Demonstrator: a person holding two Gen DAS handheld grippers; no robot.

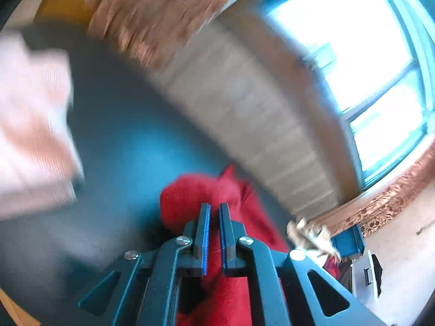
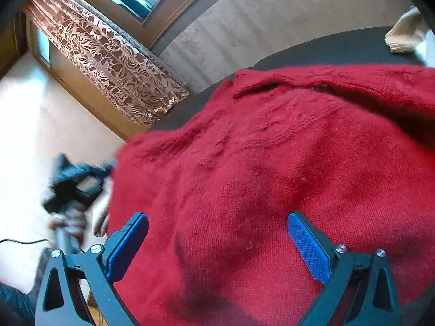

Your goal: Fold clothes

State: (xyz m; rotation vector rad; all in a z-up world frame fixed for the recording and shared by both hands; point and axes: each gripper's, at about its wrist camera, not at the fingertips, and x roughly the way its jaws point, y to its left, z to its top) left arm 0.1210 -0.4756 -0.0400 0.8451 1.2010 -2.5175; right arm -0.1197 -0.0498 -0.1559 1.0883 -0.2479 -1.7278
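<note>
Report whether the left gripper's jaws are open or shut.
Shut. The left gripper has its blue-padded jaws nearly together, pinching a fold of the red sweater.

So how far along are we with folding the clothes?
Done: a folded pale pink garment already lies on the dark table. In hand: the left gripper is shut on a bunch of the red sweater, while the right gripper hovers open over the sweater's spread body. Left: the sweater looks unfolded, collar visible, so its folds are largely not yet made.

Dark teal linkage arms, silver screws, and blue ribbed fingers [image 2: 308,247].
</note>
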